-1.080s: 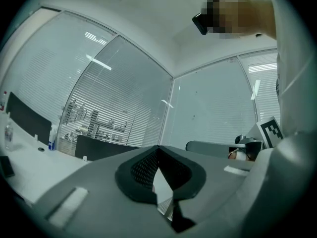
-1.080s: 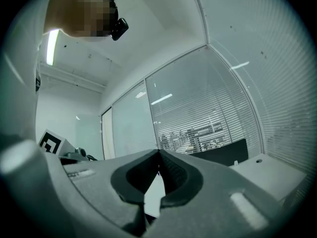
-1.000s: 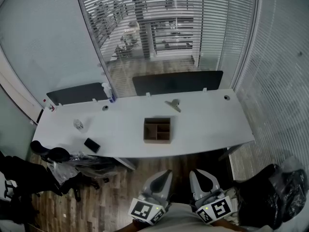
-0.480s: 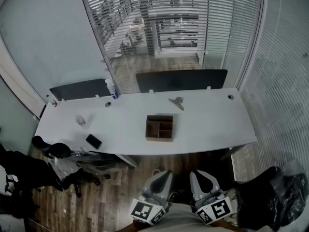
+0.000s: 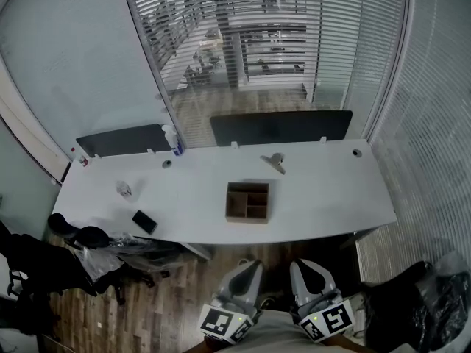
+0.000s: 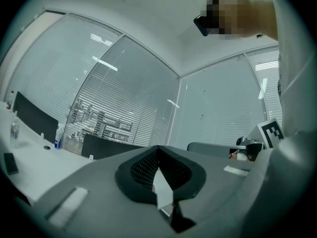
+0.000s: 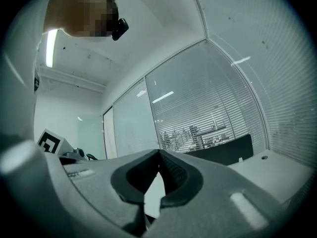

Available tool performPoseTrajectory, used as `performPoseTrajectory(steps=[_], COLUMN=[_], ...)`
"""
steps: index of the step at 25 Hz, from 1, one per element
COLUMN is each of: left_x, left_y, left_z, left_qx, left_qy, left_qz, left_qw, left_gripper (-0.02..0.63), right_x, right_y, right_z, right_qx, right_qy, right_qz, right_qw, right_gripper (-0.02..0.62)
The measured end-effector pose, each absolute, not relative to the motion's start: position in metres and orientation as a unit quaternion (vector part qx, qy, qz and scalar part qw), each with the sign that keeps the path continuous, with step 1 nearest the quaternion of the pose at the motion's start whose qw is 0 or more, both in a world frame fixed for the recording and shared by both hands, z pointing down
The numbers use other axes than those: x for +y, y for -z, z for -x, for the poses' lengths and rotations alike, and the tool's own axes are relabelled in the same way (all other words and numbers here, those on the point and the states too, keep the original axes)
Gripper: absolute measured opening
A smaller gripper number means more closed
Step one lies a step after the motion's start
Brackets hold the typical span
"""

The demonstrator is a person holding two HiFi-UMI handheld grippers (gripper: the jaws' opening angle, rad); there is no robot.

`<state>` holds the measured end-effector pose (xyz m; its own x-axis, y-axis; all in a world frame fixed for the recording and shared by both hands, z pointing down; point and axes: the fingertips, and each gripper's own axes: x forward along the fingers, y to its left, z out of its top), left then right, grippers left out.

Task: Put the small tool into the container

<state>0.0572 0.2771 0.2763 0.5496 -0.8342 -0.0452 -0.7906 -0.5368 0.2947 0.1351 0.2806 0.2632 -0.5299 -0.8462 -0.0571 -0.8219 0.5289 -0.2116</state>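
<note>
Task not begun. The small tool (image 5: 274, 162) lies on the white desk (image 5: 331, 197), at 1 o'clock from the empty container (image 5: 247, 202) and apart from it. The left gripper (image 5: 251, 266) and right gripper (image 5: 299, 265), at 6 o'clock, have their jaws together on nothing, well short of the desk. Blind-covered glass walls (image 5: 294, 43) enclose the room.

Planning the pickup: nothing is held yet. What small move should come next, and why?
Probably bring the right claw forward toward the small tool, opening it: that claw is shut, empty and short of the table, and the tool lies just beyond the container.
</note>
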Motion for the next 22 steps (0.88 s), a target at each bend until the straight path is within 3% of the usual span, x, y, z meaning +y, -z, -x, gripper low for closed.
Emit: performPoseTrajectory(steps=[22], left_x=[0.109], left_y=[-0.277], left_z=[-0.008], left_qx=[-0.458], left_qy=[0.1], left_qz=[-0.872], left_qw=[0.142], left_gripper=[0.003], right_x=[0.119], right_y=[-0.268], right_z=[-0.084], right_qx=[0.864], right_qy=[0.087], right_qz=[0.494], right_qw=[0.044], right_gripper=[0.002])
